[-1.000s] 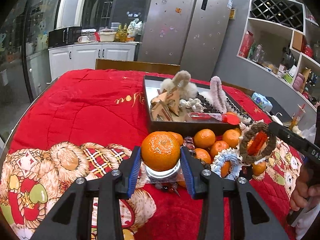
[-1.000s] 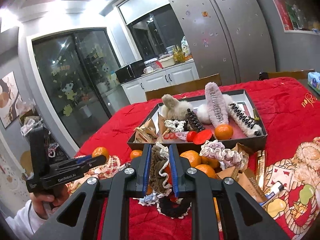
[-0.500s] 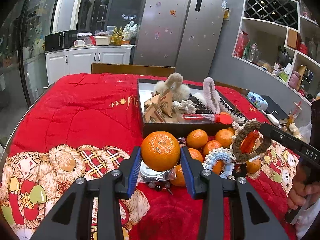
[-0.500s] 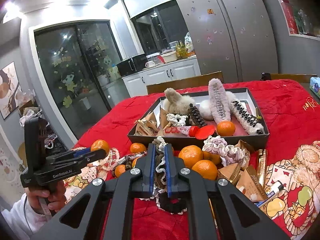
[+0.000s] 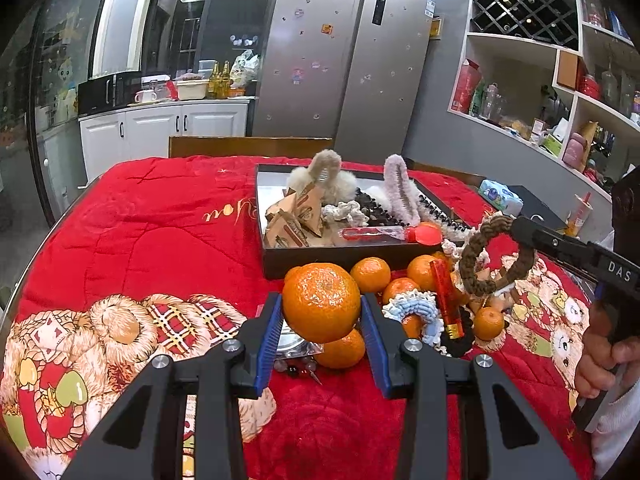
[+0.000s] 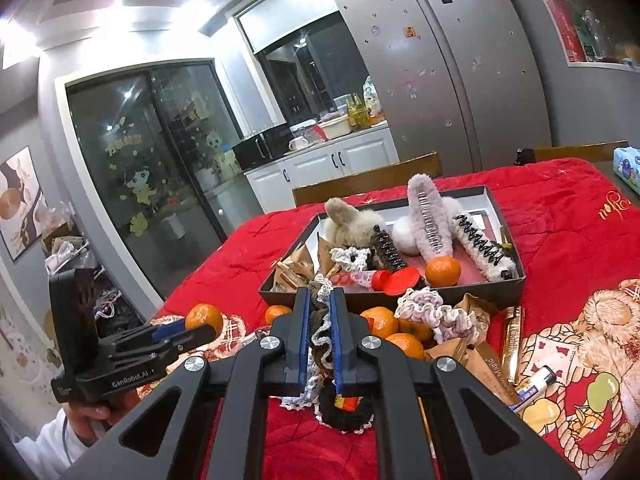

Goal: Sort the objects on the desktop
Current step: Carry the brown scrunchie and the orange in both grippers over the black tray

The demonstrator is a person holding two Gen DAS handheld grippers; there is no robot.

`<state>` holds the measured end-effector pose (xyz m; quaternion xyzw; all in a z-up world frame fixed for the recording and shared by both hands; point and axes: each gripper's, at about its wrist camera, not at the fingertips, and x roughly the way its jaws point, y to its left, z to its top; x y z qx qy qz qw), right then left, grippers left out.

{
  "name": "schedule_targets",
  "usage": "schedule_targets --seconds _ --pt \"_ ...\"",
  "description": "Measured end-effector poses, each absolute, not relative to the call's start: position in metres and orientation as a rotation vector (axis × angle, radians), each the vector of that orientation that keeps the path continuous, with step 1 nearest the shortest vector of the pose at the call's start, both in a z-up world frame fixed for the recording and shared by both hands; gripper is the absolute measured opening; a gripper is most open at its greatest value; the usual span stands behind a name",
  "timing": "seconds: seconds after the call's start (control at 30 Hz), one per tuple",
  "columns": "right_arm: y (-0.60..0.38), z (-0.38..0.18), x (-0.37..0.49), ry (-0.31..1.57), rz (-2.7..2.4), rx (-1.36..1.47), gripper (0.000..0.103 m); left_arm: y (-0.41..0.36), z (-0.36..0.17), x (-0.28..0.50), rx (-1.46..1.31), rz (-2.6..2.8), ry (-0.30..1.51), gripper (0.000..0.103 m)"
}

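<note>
In the left wrist view my left gripper (image 5: 321,300) is shut on a mandarin orange (image 5: 316,312), which hangs above the red quilted table cover (image 5: 160,224). My right gripper (image 6: 320,294) is shut on a brown crochet scrunchie (image 6: 318,322) with white trim. From the left wrist view that scrunchie (image 5: 496,256) hangs as a ring off the right gripper's tip, over a pile of oranges (image 5: 370,274), scrunchies and a red lighter (image 5: 446,300). Behind the pile stands a black tray (image 5: 320,264) that holds hair clips, packets and an orange (image 6: 442,270).
Brown snack packets (image 6: 468,356), a gold bar (image 6: 510,336) and a small tube (image 6: 536,382) lie right of the pile. A wooden chair back (image 5: 248,146) stands at the table's far edge and a tissue pack (image 5: 500,196) at far right. A person's hands hold both grippers.
My right gripper's pads have closed tighter on the brown scrunchie. The left gripper has kept its hold on the orange, and both hands have stayed almost in place.
</note>
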<state>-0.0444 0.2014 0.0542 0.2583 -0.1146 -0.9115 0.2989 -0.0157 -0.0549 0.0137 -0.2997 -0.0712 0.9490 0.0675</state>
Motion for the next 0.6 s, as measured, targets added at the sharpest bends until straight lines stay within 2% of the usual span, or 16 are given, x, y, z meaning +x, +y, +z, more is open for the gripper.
schedule_targets --seconds 0.6 --pt "0.201 0.056 -0.043 -0.289 -2.412 0.698 0.010 -0.043 0.012 -0.019 -0.927 2.825 -0.188 0.040"
